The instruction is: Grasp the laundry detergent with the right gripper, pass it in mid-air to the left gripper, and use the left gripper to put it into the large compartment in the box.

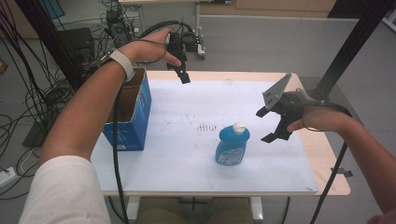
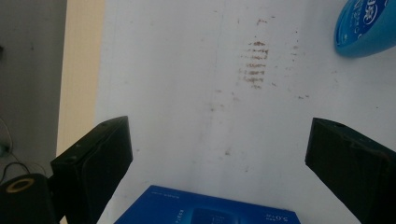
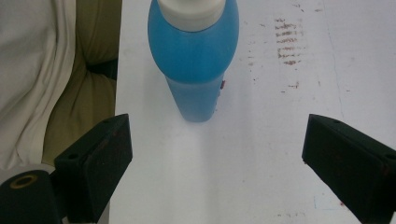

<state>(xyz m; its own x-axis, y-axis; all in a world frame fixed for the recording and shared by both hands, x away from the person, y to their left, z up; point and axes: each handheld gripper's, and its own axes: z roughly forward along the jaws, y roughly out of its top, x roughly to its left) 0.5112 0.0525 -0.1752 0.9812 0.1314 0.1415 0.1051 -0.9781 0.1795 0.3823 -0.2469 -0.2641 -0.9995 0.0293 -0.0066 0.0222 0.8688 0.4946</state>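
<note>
A blue bottle (image 1: 232, 145) with a white cap stands upright on the white sheet near the table's front middle. Its blue body (image 3: 196, 60) is ahead of the right gripper's jaws in the right gripper view, and a blue edge of the bottle (image 2: 366, 25) sits at the top right of the left gripper view. My right gripper (image 1: 265, 125) hovers open just right of the bottle, apart from it, nothing between its jaws. My left gripper (image 1: 183, 76) hangs open over the table's far edge, pointing down, empty.
An open blue cardboard box (image 1: 130, 114) stands at the table's left edge; its blue side (image 2: 205, 210) lies below the left gripper. The white sheet (image 1: 187, 154) bears brown smudges (image 1: 206, 127) in its middle. Cables and black posts surround the table.
</note>
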